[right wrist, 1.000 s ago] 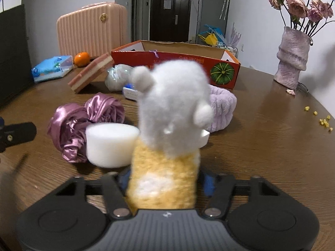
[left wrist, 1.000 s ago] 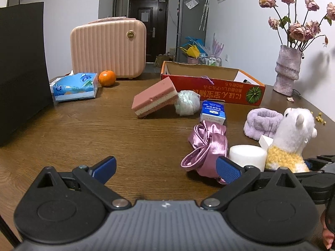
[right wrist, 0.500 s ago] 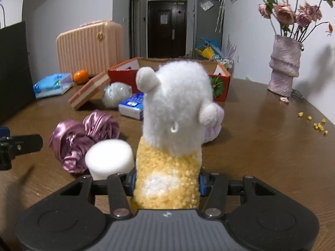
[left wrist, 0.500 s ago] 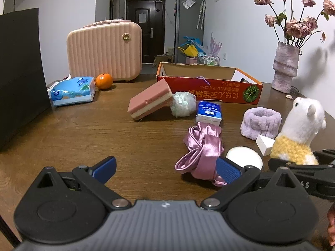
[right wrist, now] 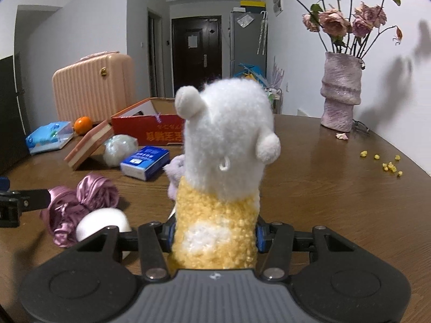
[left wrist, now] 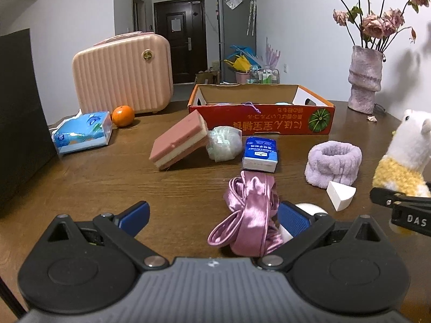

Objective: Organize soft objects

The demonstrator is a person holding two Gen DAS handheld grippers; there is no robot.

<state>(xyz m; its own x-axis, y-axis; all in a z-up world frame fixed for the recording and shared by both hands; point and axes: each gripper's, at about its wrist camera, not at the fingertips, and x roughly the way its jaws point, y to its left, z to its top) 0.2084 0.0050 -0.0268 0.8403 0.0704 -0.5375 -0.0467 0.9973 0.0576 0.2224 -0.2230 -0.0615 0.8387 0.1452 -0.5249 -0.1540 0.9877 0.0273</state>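
My right gripper is shut on the yellow body of a white-headed plush alpaca, which it holds upright above the table. The left wrist view has the alpaca at the far right edge. My left gripper stands open low over the wood, nothing gripped. A pink satin scrunchie lies by its right finger, with a round white sponge partly hidden behind it. Further back lie a lavender headband, a white wedge sponge, a pink layered sponge and a mesh puff.
A red cardboard box stands open at mid-table, a small blue tissue pack in front of it. Behind on the left are a pink suitcase, an orange and a tissue pack. A vase stands back right.
The alpaca has risen off the table in my right gripper and shifted right in the left wrist view. The left gripper has drifted a little and stays open.
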